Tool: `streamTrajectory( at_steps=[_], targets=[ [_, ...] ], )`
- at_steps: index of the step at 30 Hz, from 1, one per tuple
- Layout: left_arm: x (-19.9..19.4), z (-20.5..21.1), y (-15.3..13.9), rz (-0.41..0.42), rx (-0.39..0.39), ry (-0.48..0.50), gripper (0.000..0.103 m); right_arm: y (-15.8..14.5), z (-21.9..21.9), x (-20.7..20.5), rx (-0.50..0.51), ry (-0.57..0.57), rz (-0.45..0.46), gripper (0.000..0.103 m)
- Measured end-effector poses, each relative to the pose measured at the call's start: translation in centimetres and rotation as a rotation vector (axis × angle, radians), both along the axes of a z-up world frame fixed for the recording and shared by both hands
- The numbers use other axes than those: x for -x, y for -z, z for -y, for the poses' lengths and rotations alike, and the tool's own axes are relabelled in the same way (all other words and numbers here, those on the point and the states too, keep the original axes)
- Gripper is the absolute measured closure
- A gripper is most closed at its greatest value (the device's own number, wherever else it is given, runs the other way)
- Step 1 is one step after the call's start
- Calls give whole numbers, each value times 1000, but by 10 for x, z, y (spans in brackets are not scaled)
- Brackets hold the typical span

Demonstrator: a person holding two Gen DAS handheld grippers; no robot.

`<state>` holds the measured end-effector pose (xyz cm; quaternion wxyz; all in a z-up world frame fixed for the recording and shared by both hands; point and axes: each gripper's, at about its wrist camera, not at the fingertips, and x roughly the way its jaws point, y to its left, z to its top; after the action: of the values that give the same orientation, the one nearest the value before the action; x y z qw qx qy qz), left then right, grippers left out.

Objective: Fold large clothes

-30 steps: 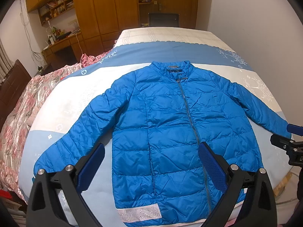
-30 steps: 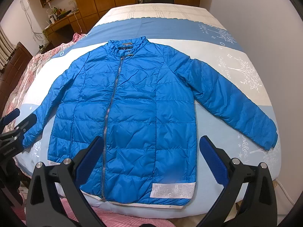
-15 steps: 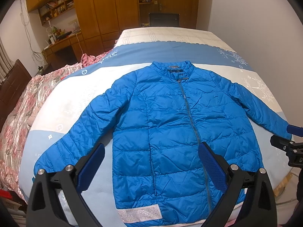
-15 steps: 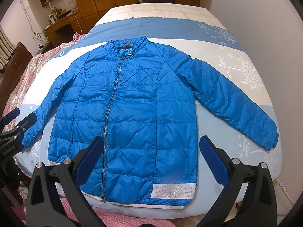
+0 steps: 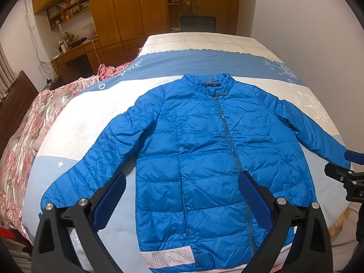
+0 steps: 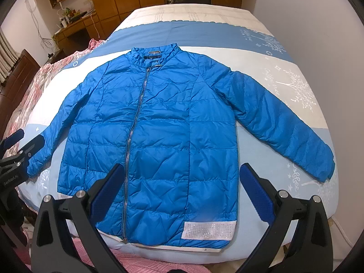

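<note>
Lying flat on the bed [image 5: 75, 122], zipped, sleeves spread, the jacket [image 5: 204, 154] is laid ready for folding (nothing gripped yet); left tongs [image 5: 182, 195] and right tongs [image 6: 179, 182] are held released above the hem.

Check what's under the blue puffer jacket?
The blue puffer jacket lies flat, zipped, on a blue-and-white bedspread. Whatever sits directly beneath its body and sleeves is covered.
</note>
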<state>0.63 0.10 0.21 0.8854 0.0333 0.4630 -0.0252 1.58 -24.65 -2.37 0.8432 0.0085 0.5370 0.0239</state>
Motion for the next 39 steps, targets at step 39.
streamTrajectory(
  at_steps=[39],
  targets=[
    [1,-1,0,7,-7,-3,4,0,-3,-3,-7,-15,11,3]
  ],
)
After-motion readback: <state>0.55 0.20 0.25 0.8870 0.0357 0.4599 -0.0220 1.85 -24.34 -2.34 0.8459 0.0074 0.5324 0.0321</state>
